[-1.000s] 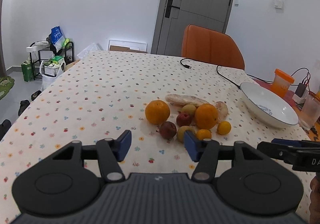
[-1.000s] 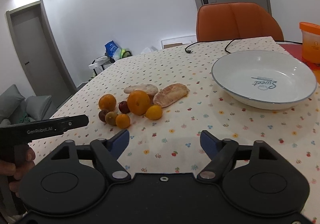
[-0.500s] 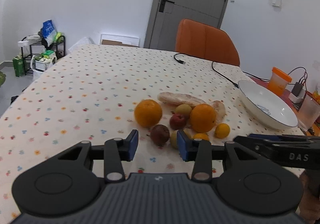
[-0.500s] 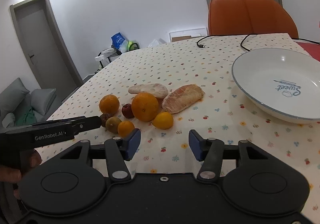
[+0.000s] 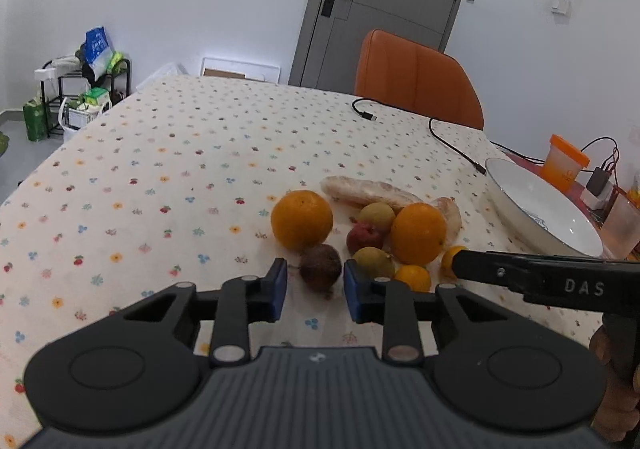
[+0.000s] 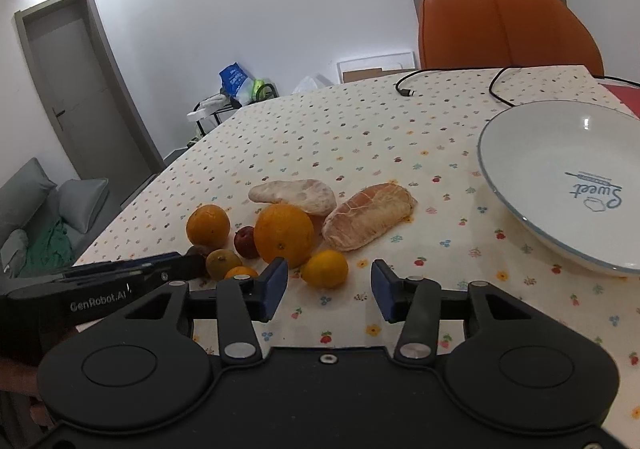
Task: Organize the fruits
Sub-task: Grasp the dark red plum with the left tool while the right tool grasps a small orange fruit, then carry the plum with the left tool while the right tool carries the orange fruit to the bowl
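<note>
A heap of fruit lies mid-table: two large oranges (image 5: 302, 220) (image 5: 418, 233), a dark brown round fruit (image 5: 320, 267), a red one (image 5: 364, 237), greenish ones, small mandarins (image 6: 325, 268) and two peeled pomelo segments (image 6: 370, 216). My left gripper (image 5: 314, 291) is open, its blue pads on either side of the dark brown fruit, not touching it. My right gripper (image 6: 329, 289) is open just before the small mandarin. A white bowl (image 6: 516, 185) stands empty to the right.
A black cable (image 5: 440, 133) trails across the far table. An orange chair (image 5: 416, 79) stands behind. An orange-lidded jar (image 5: 566, 161), a charger and a clear cup (image 5: 622, 223) sit at the right edge past the bowl.
Both grippers moved forward toward the fruit heap. The left one's fingers narrowed around the dark brown fruit; the right one closed in on the small mandarin.
</note>
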Available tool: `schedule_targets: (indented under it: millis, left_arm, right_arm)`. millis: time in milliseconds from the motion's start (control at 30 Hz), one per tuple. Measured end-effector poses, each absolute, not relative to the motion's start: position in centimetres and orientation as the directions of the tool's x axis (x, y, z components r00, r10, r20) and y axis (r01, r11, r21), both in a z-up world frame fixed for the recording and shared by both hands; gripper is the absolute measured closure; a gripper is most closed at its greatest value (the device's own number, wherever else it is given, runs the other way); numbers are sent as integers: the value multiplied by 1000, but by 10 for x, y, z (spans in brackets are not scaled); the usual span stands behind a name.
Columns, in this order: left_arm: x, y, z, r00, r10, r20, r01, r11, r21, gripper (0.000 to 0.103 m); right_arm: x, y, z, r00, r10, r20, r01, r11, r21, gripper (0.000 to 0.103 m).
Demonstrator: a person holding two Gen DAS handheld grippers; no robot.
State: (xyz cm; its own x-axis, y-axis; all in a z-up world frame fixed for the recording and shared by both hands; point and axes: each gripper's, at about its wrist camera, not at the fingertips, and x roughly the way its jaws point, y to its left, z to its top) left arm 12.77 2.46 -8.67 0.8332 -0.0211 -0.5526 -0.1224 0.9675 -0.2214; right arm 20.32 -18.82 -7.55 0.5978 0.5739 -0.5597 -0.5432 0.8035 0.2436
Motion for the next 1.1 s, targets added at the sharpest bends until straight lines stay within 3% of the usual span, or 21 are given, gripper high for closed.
schedule_targets:
  millis: [100, 200, 700, 1100]
  left_arm:
    - [130, 25, -86, 834, -24, -551, -123, 966, -228, 78]
    - [129, 25, -85, 831, -23, -555, -122, 967, -222, 82]
    - [115, 4, -54, 868, 8, -496, -120, 974, -192, 82]
    - [122, -27, -39, 883, -41, -468, -52, 981, -185, 82]
  right_arm:
    - [205, -184, -78, 598, 569, -565, -542, 806, 238, 61]
    - [206, -182, -79, 597, 567, -568, -543, 806, 234, 77]
    - [190, -214, -59, 628, 614, -477, -550, 785, 285, 79]
    - [183, -251, -42, 701, 573, -425, -508, 819, 267, 79]
